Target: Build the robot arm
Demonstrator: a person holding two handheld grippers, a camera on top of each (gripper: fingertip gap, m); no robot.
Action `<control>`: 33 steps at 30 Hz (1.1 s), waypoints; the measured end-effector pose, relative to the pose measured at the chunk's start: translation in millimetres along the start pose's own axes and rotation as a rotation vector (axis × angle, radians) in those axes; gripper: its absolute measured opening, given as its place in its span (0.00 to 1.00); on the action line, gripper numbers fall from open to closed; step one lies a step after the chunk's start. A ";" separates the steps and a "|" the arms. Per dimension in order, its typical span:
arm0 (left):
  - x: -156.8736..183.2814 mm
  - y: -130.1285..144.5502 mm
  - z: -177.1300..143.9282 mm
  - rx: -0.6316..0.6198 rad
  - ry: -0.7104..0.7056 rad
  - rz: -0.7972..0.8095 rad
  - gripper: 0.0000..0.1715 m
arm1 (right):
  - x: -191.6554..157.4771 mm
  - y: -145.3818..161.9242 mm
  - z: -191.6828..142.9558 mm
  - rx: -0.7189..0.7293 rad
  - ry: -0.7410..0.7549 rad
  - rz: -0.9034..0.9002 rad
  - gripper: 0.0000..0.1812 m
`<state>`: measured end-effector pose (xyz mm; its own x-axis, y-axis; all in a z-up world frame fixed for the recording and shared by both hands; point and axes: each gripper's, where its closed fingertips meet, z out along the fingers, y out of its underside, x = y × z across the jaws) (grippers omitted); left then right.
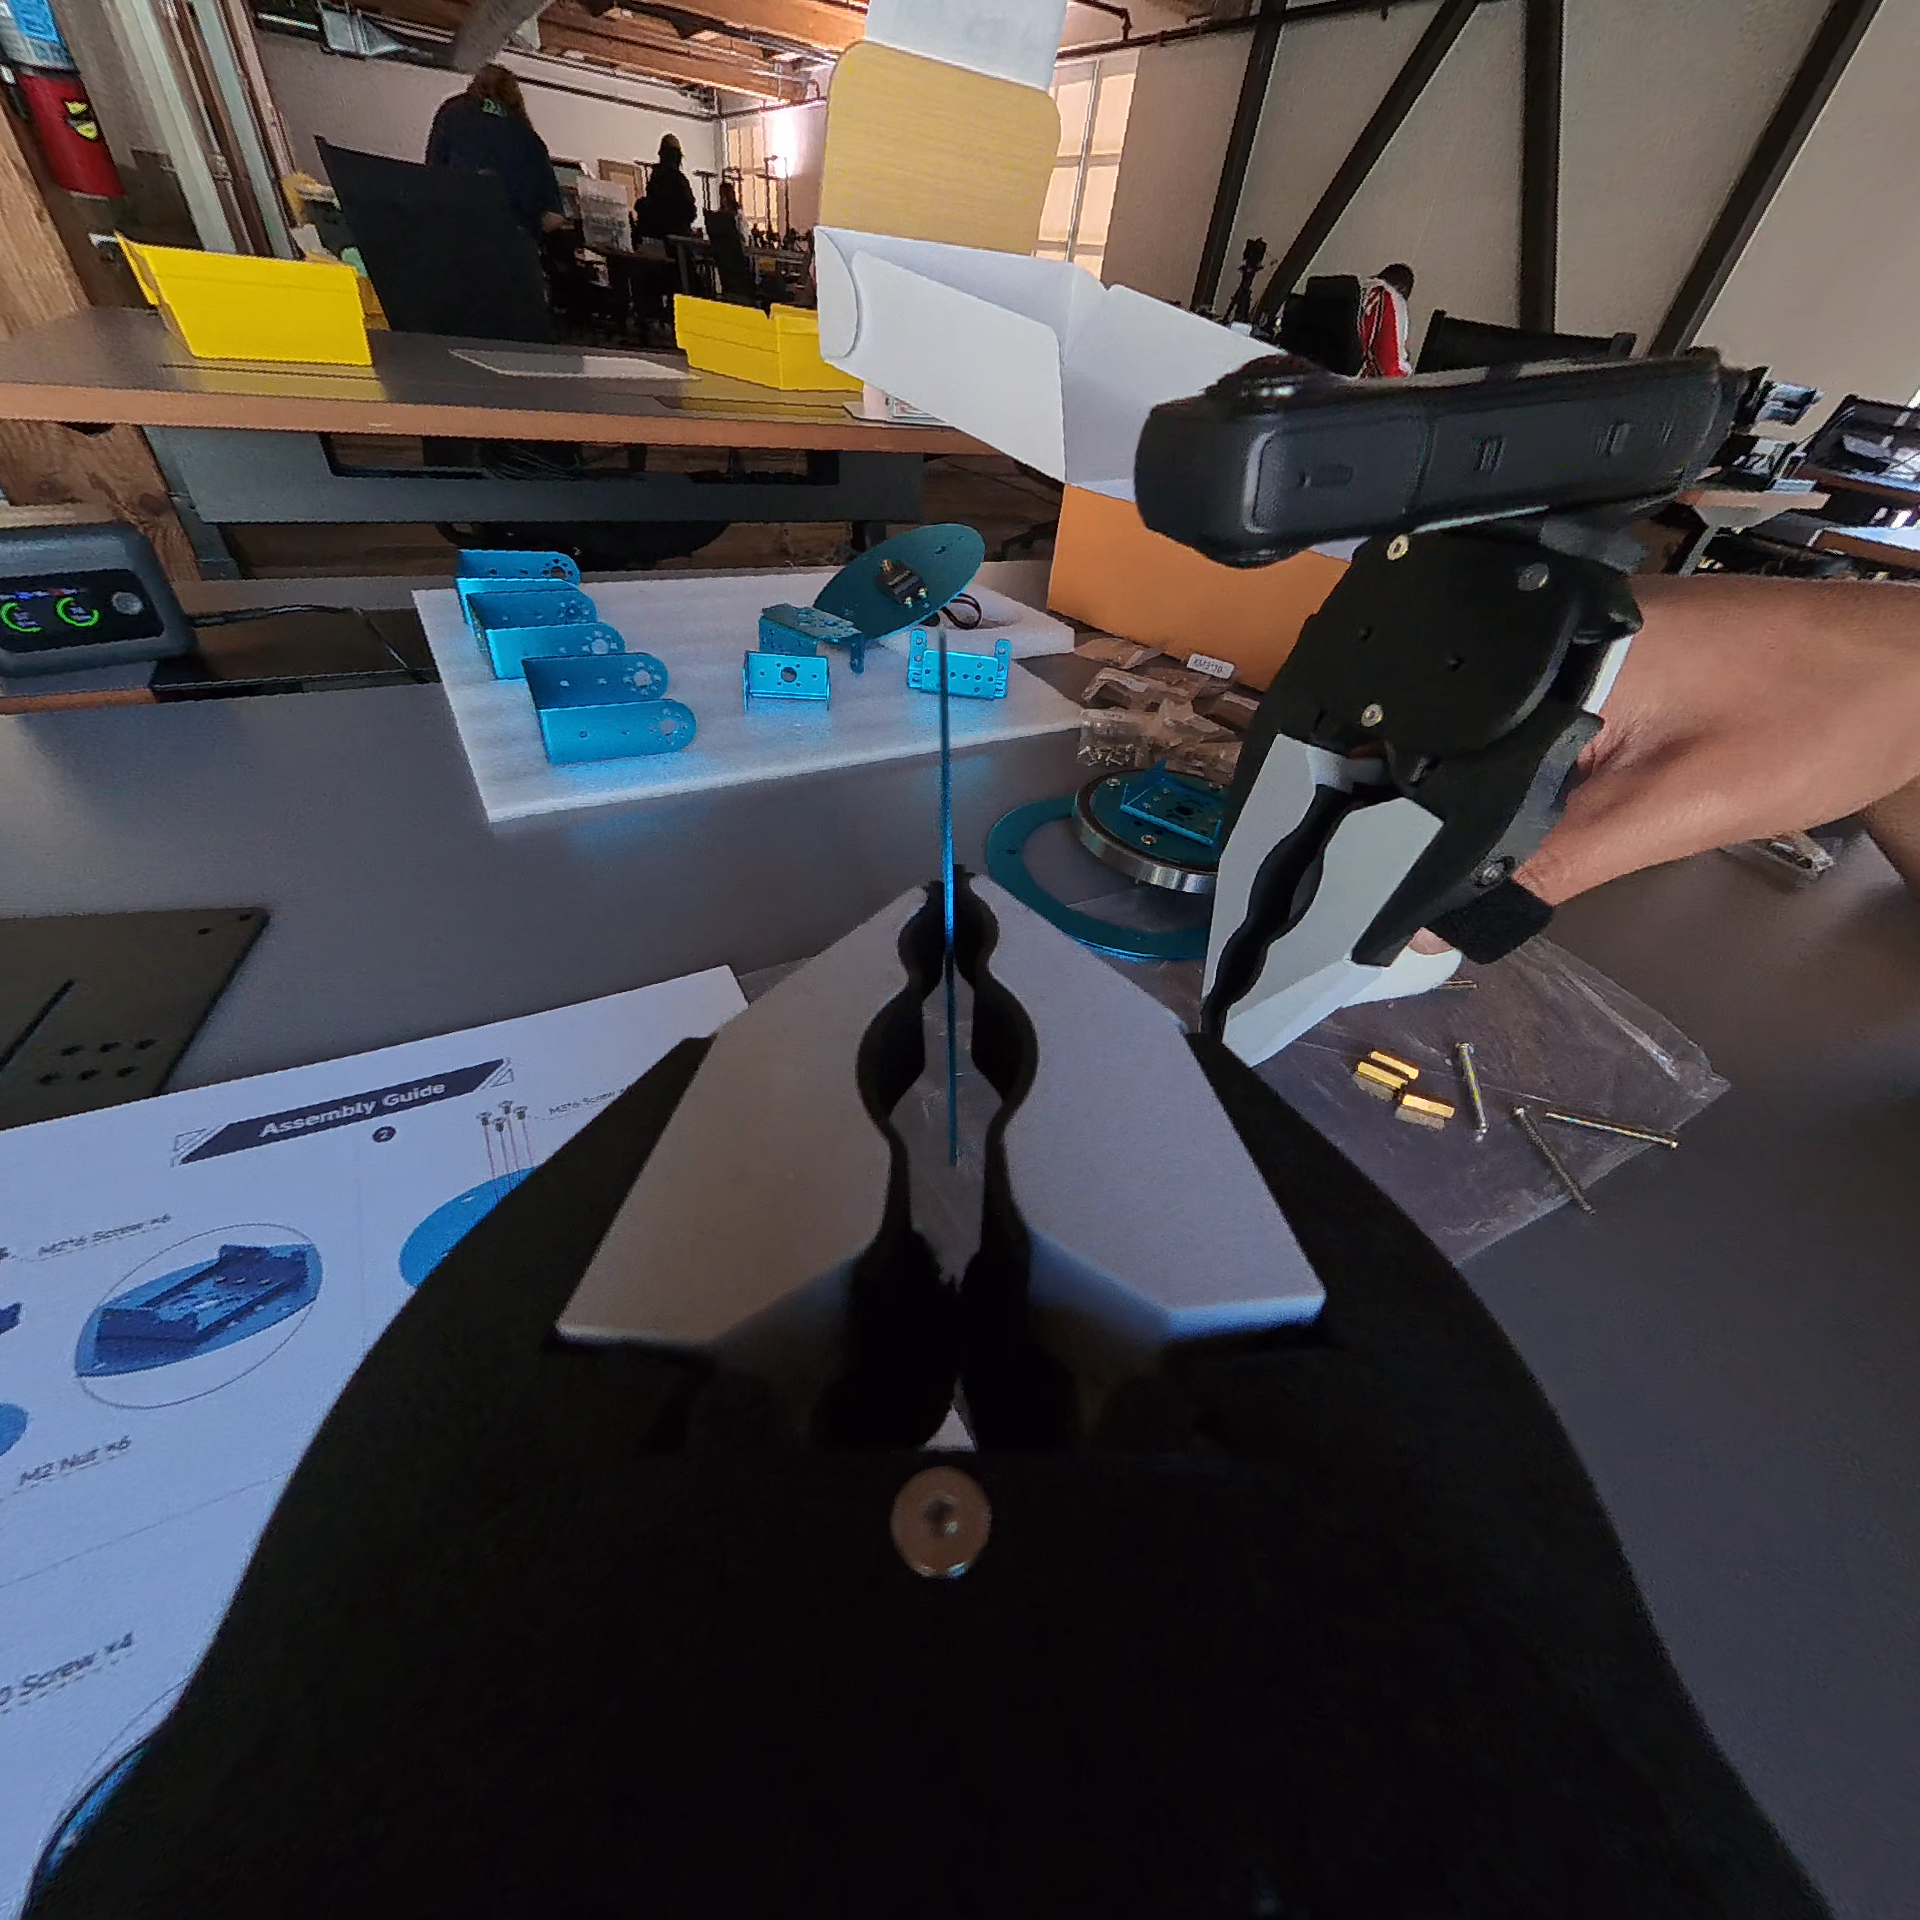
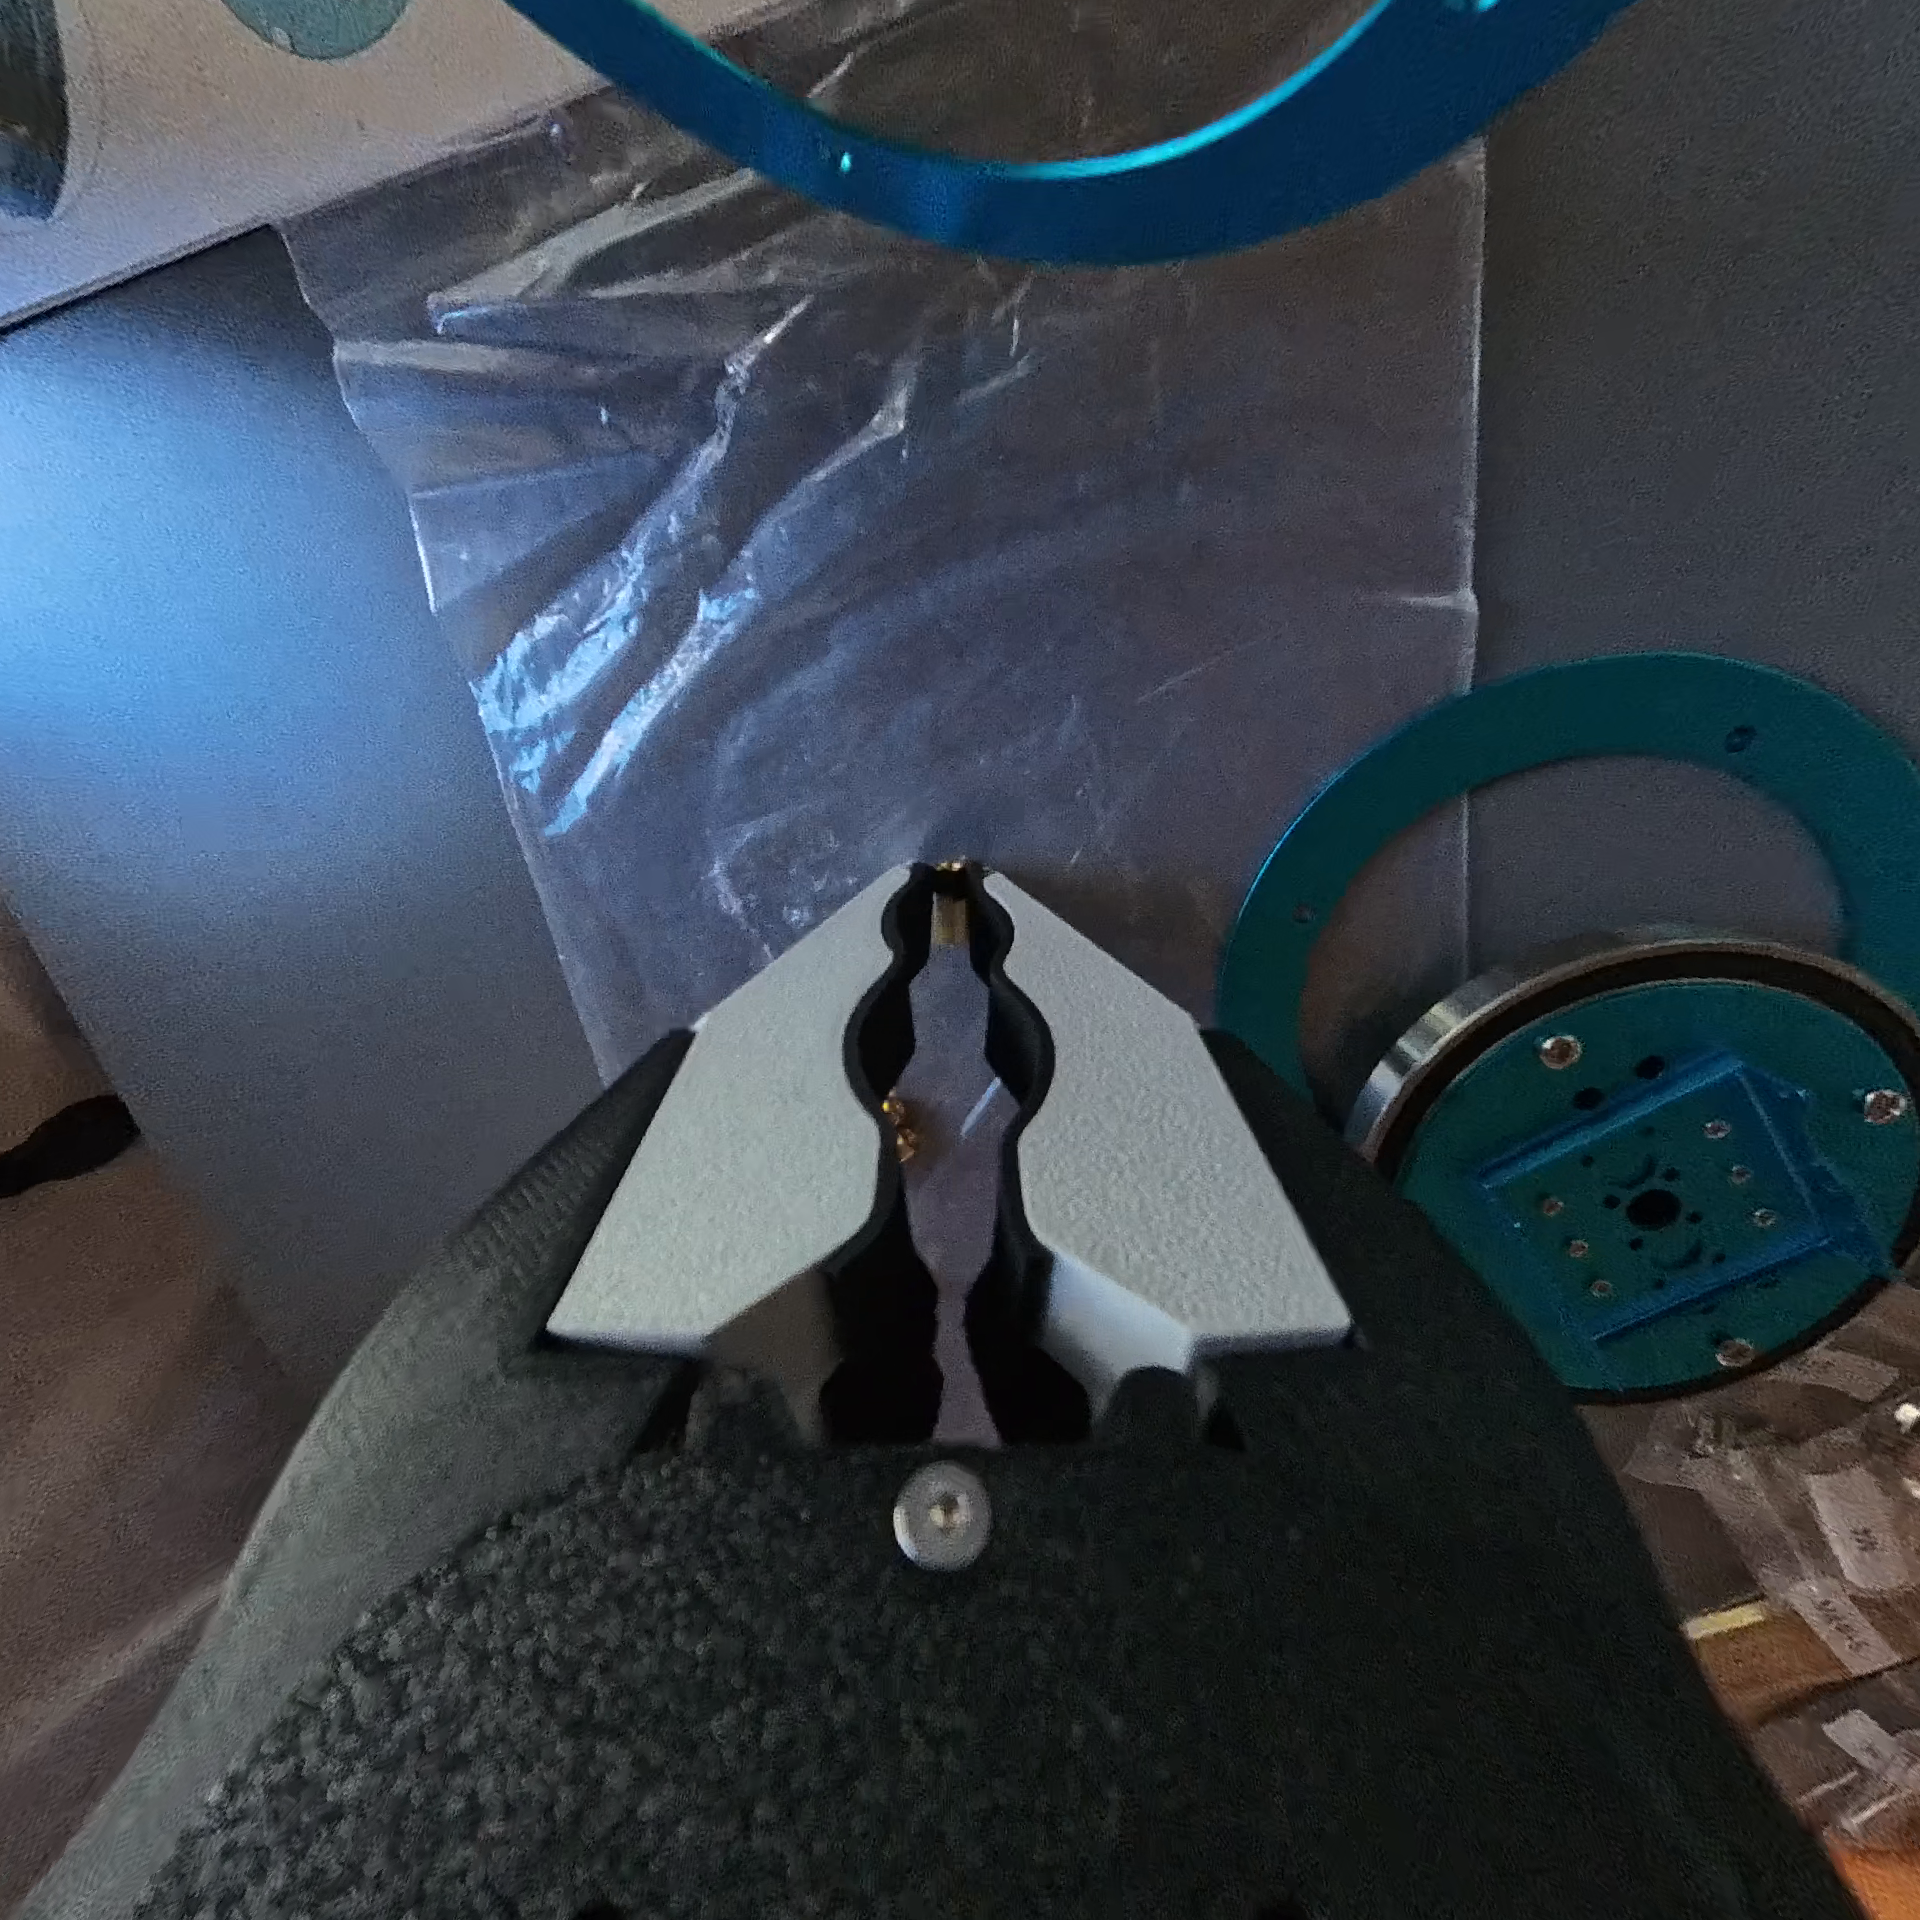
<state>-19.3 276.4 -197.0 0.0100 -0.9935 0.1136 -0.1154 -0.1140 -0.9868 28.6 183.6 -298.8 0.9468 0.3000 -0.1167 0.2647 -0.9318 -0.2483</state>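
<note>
While the left gripper [image 1: 951,894] clamps its jaws on a thin blue ring [image 1: 947,790] held edge-on above the tabletop [image 1: 312,873], the right gripper [image 2: 951,878] pinches a small brass piece [image 2: 950,914] at its tips over a clear plastic bag [image 2: 883,520], beside another blue ring [image 2: 1351,831].

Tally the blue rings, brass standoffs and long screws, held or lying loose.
Blue rings: 2, one in the left gripper, one lying flat.
Brass standoffs: 4, three on the clear plastic bag, one in the right gripper.
Long screws: 3, on the bag.
Total: 9.
</note>
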 end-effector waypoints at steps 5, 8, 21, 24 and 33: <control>-1.4 0.3 0.0 -0.004 -0.028 0.039 0.00 | -10.2 -24.4 -12.1 0.235 -0.115 -0.065 0.03; 0.1 3.0 1.7 -0.019 -0.020 0.038 0.00 | -9.7 -48.3 -20.8 0.481 -0.199 -0.137 0.03; 21.2 1.1 2.3 -0.007 0.177 -0.142 0.00 | -34.0 -101.7 -85.1 1.086 -0.370 -0.244 0.02; 26.1 4.4 4.0 -0.028 0.199 -0.143 0.00 | -40.5 -104.2 -89.3 1.136 -0.362 -0.245 0.03; 41.5 4.4 4.2 -0.032 0.274 -0.141 0.00 | -56.8 -109.5 -101.3 1.217 -0.363 -0.270 0.02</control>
<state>-15.2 234.7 -197.1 -0.2394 -0.9296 0.2802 -0.1630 -0.2460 -0.9555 -35.7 248.0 -167.6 0.7359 0.6643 -0.1311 -0.0784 -0.1087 -0.9910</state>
